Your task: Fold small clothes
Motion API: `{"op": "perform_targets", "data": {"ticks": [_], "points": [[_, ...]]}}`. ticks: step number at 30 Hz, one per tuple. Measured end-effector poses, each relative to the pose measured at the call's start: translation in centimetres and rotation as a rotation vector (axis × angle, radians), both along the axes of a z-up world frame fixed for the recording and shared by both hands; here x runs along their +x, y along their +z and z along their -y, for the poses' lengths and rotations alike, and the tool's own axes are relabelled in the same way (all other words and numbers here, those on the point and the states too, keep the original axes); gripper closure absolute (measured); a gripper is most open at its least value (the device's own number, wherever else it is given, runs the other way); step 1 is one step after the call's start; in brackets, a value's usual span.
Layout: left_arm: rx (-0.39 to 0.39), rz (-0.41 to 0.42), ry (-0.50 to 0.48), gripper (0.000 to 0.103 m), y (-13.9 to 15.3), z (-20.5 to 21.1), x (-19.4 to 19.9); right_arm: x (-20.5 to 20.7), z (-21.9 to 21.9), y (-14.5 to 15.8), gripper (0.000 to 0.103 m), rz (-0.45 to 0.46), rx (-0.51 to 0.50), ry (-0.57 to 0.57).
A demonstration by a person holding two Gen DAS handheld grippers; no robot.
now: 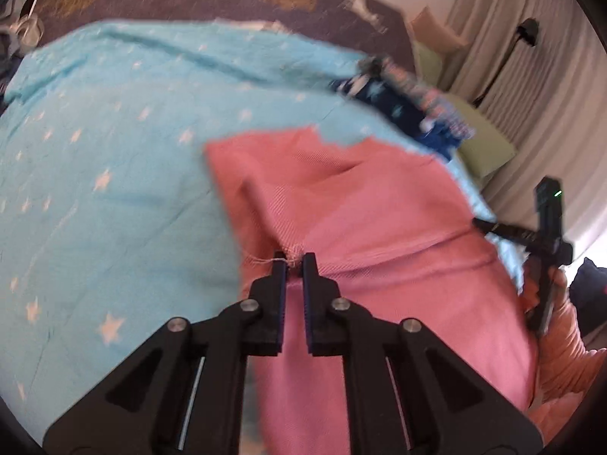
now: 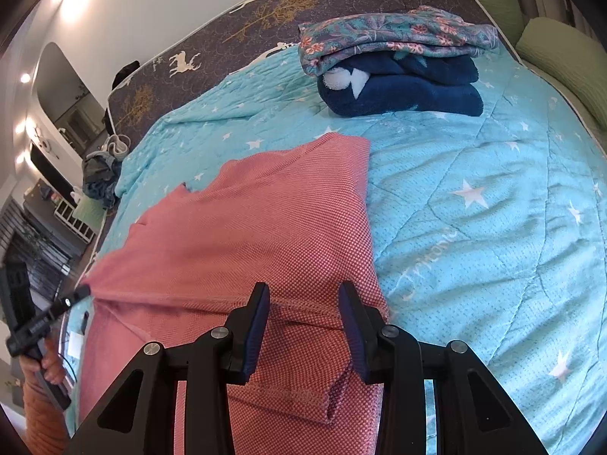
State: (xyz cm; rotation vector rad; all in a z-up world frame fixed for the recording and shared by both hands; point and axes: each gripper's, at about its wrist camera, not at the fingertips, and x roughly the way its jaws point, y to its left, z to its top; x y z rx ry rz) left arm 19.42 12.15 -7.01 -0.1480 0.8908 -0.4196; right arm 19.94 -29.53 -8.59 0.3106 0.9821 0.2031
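A pink woven garment (image 1: 360,208) (image 2: 246,227) lies spread on a light blue star-print quilt (image 1: 95,151) (image 2: 493,208). My left gripper (image 1: 294,262) is shut on a frayed edge of the garment, with a thin pinch of cloth and a loose thread at its tips. In the right wrist view it shows at the garment's left side (image 2: 81,292), held by a hand. My right gripper (image 2: 303,292) holds a thick fold of the pink garment between its pads, and a hemmed flap hangs below them. It appears at the right edge of the left wrist view (image 1: 481,225).
A folded stack (image 2: 398,68) (image 1: 398,102), floral cloth over navy fleece, sits at the quilt's far end. Green pillows (image 2: 561,57) lie to its right. A dark deer-print sheet (image 2: 246,22) covers the far side of the bed. A heap of clothes (image 2: 100,174) sits at the left bed edge.
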Motion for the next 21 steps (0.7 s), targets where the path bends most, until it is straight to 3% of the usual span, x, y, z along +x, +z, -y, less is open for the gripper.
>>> {"op": "perform_targets", "data": {"ticks": [3, 7, 10, 15, 17, 21], "points": [[0.025, 0.001, 0.005, 0.093, -0.3, 0.0, -0.2, -0.1, -0.1, 0.2, 0.065, 0.002, -0.005, -0.001], [0.027, 0.093, -0.001, 0.053, 2.6, 1.1, -0.3, -0.4, 0.1, 1.4, 0.064, 0.004, -0.014, -0.002], [0.068, 0.156, -0.015, 0.051, 4.2, 2.7, 1.2, 0.2, 0.4, 2.9, 0.064, 0.037, -0.030, 0.001], [0.158, -0.047, 0.081, 0.052, 0.3, 3.5, 7.9, 3.4, -0.9, 4.1, 0.061, 0.074, -0.070, 0.035], [0.140, -0.121, 0.094, 0.091, -1.6, 3.2, 9.2, 4.6, -1.4, 3.7, 0.060, 0.070, -0.066, 0.055], [0.084, -0.002, 0.124, 0.092, -0.1, 2.3, 7.3, 7.2, -1.3, 0.8, 0.060, 0.010, -0.096, 0.038]]}}
